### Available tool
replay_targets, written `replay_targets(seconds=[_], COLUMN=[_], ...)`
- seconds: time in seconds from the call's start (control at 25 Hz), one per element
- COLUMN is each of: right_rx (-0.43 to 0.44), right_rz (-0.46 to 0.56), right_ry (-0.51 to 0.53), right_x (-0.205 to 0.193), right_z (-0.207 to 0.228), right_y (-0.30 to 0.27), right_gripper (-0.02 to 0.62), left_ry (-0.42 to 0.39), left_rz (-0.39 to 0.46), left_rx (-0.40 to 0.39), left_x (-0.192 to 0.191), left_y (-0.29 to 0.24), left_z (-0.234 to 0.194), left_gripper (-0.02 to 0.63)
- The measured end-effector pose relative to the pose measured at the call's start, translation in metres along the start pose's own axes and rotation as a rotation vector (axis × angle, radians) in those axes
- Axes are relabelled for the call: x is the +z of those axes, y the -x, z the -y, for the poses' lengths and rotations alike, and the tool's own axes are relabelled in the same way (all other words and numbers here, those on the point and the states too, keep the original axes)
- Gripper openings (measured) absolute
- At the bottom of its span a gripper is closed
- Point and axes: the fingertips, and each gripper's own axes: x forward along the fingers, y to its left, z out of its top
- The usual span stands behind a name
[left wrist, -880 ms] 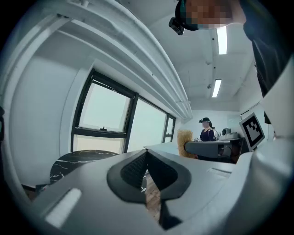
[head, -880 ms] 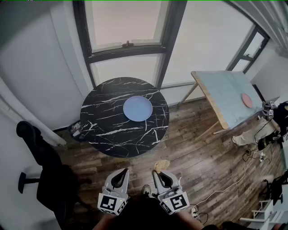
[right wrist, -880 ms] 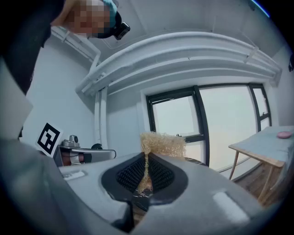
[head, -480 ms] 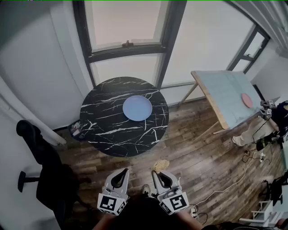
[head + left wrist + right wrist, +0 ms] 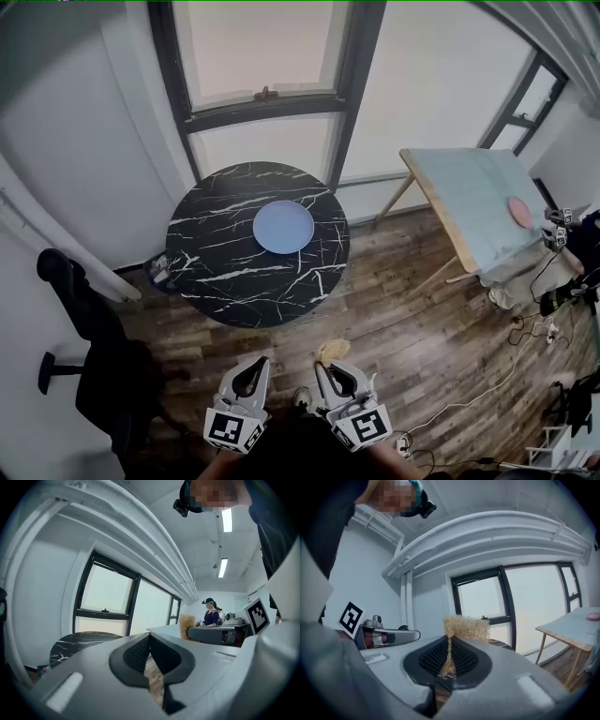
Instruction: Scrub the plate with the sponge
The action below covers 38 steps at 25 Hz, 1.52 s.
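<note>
1. The step in hand looks like the approach: the sponge is already gripped, but the plate has not been reached.
2. The right gripper (image 5: 450, 638) is clamped on the straw-coloured sponge (image 5: 466, 626), whose loose end stands up above the jaws.
3. The left gripper (image 5: 150, 638) has its jaws pressed together with nothing between them. It sits just left of the right one, and both are near the person, pointing almost level.
4. The blue plate (image 5: 283, 227) lies flat on the round black marble table (image 5: 202, 272), toward its far right part. It is well apart from both grippers, with bare wooden floor between.
5. The next move probably calls for carrying the sponge out over the table and tipping it down onto the plate's face. The plate may slide on the smooth marble, so the left jaws would likely need to open and steady its rim.
</note>
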Motion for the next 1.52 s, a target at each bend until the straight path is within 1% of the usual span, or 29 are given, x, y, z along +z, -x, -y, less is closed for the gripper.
replay_targets(seconds=[0.16, 0.32, 0.52, 0.68, 0.88, 1.0, 1.08, 1.16, 1.36, 1.44, 1.52], right_rx=[0.024, 0.050, 0.063, 0.039, 0.001, -0.012, -0.012, -0.017, -0.025, -0.037, -0.040], right_rz=[-0.022, -0.011, -0.024, -0.027, -0.042, -0.049, -0.053, -0.036, -0.032, -0.059, -0.060], right_ry=[-0.007, 0.007, -0.008, 0.026, 0.028, 0.039, 0.046, 0.045, 0.035, 0.047, 0.052], right_x=[-0.012, -0.015, -0.020, -0.025, -0.030, -0.027, -0.022, -0.010, 0.005, 0.007, 0.012], right_z=[0.012, 0.029, 0.042, 0.056, 0.081, 0.094, 0.100, 0.107, 0.122, 0.126, 0.128], right_y=[0.011, 0.016, 0.015, 0.008, -0.020, -0.044, -0.065, -0.089, -0.151, -0.176, -0.203], right_gripper=[0.021, 0.021, 0.021, 0.021, 0.021, 0.021, 0.021, 0.021, 0.021, 0.021, 0.021], left_ry=[0.004, 0.014, 0.029, 0.040, 0.057, 0.055, 0.068, 0.076, 0.093, 0.109, 0.120], left_rz=[-0.013, -0.035, -0.062, -0.076, -0.076, -0.104, -0.115, -0.121, -0.136, -0.156, -0.185], left_rx=[0.031, 0.065, 0.089, 0.085, 0.040, 0.018, 0.010, 0.007, 0.014, 0.029, 0.039], left_x=[-0.006, -0.015, -0.029, -0.035, -0.037, -0.042, -0.039, -0.033, -0.020, -0.019, -0.021], left_y=[-0.005, -0.004, -0.008, -0.028, -0.073, -0.101, -0.119, -0.135, -0.170, -0.180, -0.189], left_z=[0.016, 0.029, 0.028, 0.019, 0.003, -0.014, -0.029, -0.047, -0.103, -0.129, -0.156], left_gripper=[0.000, 0.000, 0.000, 0.001, 0.000, 0.000, 0.000, 0.000, 0.001, 0.002, 0.000])
